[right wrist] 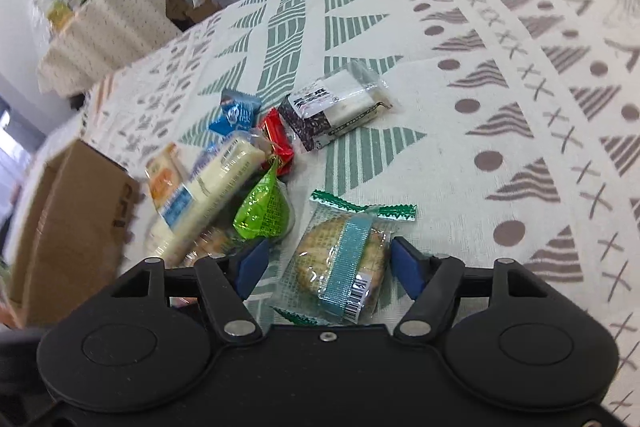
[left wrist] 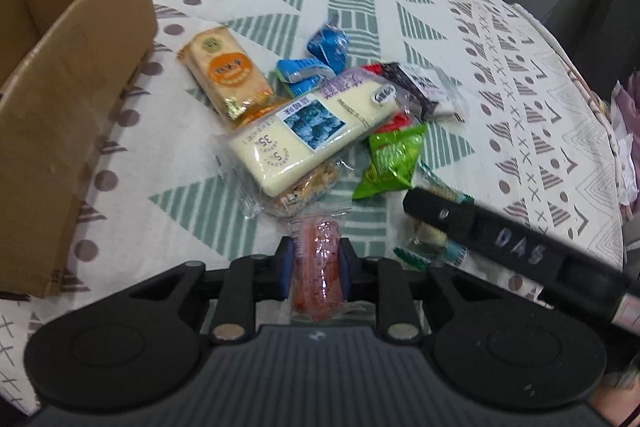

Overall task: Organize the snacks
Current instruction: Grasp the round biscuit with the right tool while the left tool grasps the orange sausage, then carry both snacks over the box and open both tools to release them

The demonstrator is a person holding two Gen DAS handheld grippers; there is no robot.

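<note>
Already the left gripper (left wrist: 316, 267) pinches a slippery orange sausage stick (left wrist: 318, 259) that may slide free, while the right gripper (right wrist: 326, 263), jaws apart, straddles the wrapped cookie (right wrist: 344, 259) untouched.

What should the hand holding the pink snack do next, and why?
Probably lift it and carry it left to the box. The left gripper is shut on the pink snack, so the grab looks done, and the open box sits just to the left. The right gripper is open around a cookie.
</note>
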